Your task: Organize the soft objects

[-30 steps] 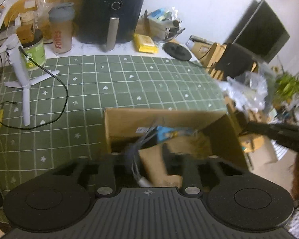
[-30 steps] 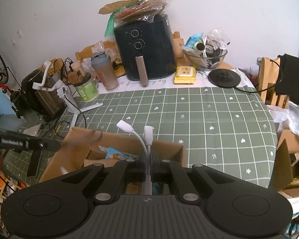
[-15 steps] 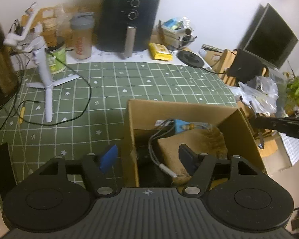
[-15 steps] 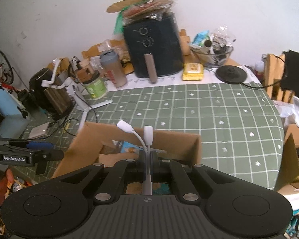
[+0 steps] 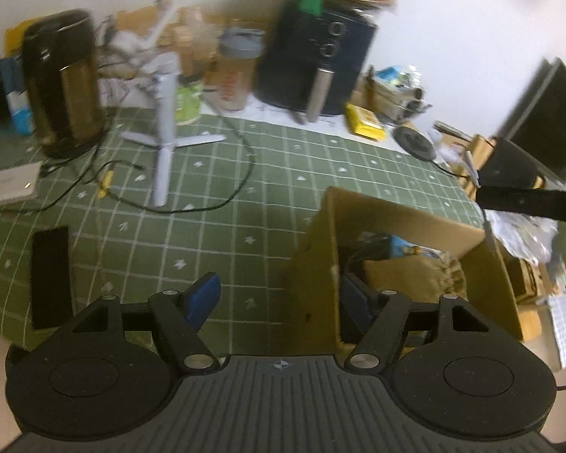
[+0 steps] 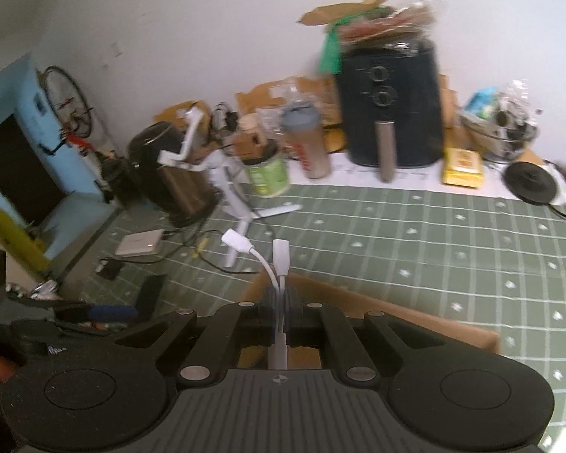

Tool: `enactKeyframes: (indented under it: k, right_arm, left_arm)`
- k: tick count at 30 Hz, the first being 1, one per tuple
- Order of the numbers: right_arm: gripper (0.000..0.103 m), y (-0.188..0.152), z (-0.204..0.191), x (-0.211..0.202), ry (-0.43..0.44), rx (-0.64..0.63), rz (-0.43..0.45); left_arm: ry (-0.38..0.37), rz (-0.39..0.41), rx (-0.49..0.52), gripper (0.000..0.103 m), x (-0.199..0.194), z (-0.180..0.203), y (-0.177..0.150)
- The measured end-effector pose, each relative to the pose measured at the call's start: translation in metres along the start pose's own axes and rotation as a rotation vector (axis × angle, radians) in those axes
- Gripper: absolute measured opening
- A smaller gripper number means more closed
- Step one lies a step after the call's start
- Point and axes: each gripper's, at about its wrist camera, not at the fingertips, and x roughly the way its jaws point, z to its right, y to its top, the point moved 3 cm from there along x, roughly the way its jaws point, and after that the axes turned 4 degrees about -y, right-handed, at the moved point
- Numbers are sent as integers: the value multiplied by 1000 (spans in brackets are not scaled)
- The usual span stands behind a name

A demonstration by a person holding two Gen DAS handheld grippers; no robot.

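Observation:
An open cardboard box (image 5: pixel 407 222) stands on the green checked cloth, holding a brown pouch (image 5: pixel 407 275), a blue packet (image 5: pixel 400 243) and some dark cable. My left gripper (image 5: pixel 279 298) is open, empty, and straddles the box's left wall, with one blue pad (image 5: pixel 203 296) outside it. My right gripper (image 6: pixel 279 302) hangs over the box's near rim (image 6: pixel 415 321). It pinches a white Y-shaped cable (image 6: pixel 279 264) whose two plugs stick up past the fingertips. Its jaws are just starting to open, though the pads still press the cable. Seen from the right wrist, the left gripper (image 6: pixel 94 313) sits low on the left.
A white tripod (image 5: pixel 166 143) and a looping black wire (image 5: pixel 207 204) lie on the cloth left of the box. A flat black slab (image 5: pixel 49 275) sits near the front-left edge. A kettle (image 5: pixel 64 83), shaker cup (image 5: pixel 237 71) and air fryer (image 5: pixel 317 60) line the back.
My left gripper opened and let a grey cable drop into the box, then slid left across the box's left wall. My right gripper moved left, still pinching the white cable.

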Motion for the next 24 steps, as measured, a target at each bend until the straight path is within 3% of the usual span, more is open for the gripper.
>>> enactKeyframes:
  k: [1, 2, 3, 5, 9, 12, 21, 23, 24]
  right_arm:
    - [15, 1, -3, 3, 18, -10, -11]
    - [31, 2, -5, 6, 23, -21, -17]
    - [55, 2, -7, 7, 24, -36, -18]
    - [77, -2, -8, 6, 28, -65, -12]
    - [95, -12, -1, 2, 16, -95, -26]
    - [103, -22, 7, -6, -15, -116, -27]
    - [103, -56, 35, -31, -191, -100, -50]
    - [103, -63, 40, -36, -241, -103, -59]
    - [103, -66, 41, -39, -266, -107, -61]
  left_arm:
    - [7, 0, -16, 69, -1, -2, -1]
    - [11, 0, -29, 69, -1, -5, -3]
    - [14, 0, -41, 69, -1, -6, -3]
    - [17, -1, -62, 69, -1, -7, -4]
    - [27, 9, -86, 69, -3, 0, -5]
    - [36, 10, -82, 69, -4, 10, -5]
    - [39, -18, 23, 69, 0, 53, -2]
    - [55, -15, 68, 74, 1, 65, -3]
    - [59, -13, 86, 84, 1, 69, -3]
